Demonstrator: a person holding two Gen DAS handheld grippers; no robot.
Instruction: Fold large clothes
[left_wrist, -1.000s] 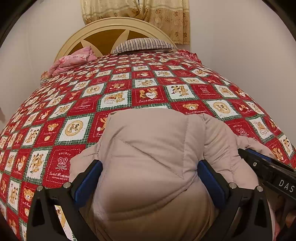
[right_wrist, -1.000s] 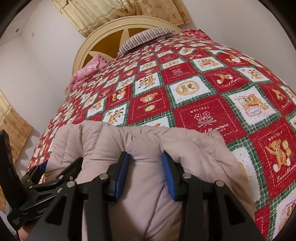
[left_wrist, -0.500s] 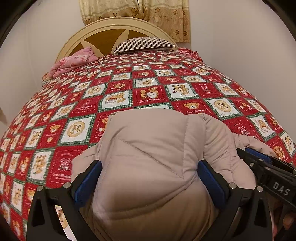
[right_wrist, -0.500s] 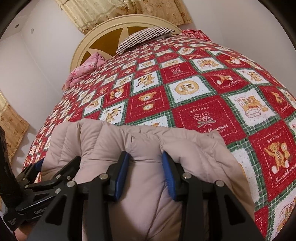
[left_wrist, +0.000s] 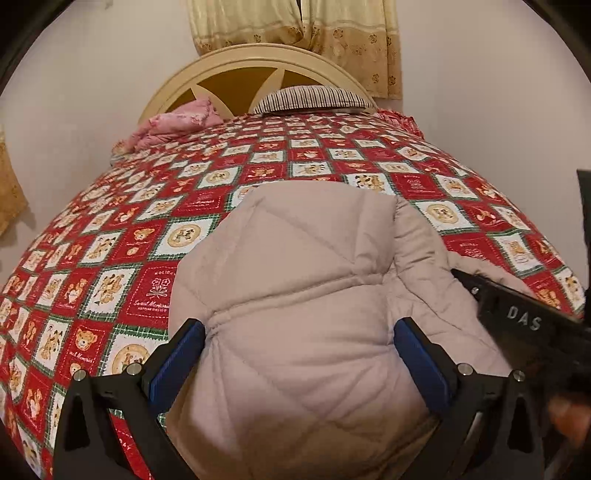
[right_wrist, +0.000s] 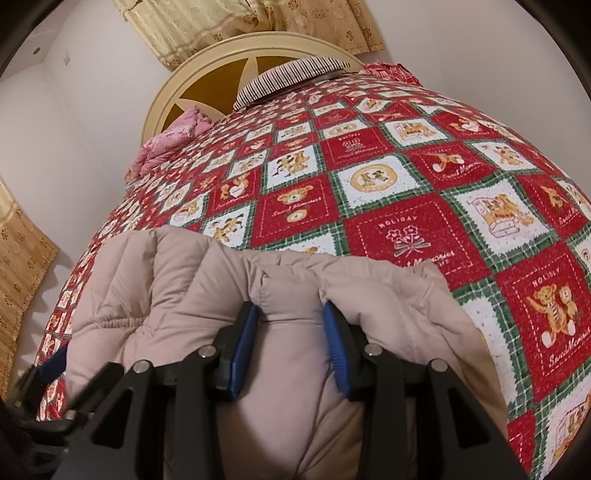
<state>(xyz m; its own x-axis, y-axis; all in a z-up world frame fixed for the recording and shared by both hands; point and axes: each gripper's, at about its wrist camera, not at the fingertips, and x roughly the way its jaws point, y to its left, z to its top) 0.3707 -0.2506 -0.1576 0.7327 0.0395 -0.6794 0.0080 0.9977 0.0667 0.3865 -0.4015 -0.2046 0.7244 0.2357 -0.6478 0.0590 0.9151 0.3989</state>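
A bed (left_wrist: 110, 236) under a red, white and green teddy-bear quilt fills both views, with a striped pillow (left_wrist: 314, 98) and a crumpled pink cloth (left_wrist: 177, 123) at its cream headboard (left_wrist: 255, 59). The beige padded jacket (left_wrist: 306, 288) lies bunched on the quilt at the near edge. The left tool (left_wrist: 299, 350) straddles a broad bulge of it, jaws wide, pads touching the fabric at both sides, while the right tool (right_wrist: 290, 341) is clenched on a narrower fold.
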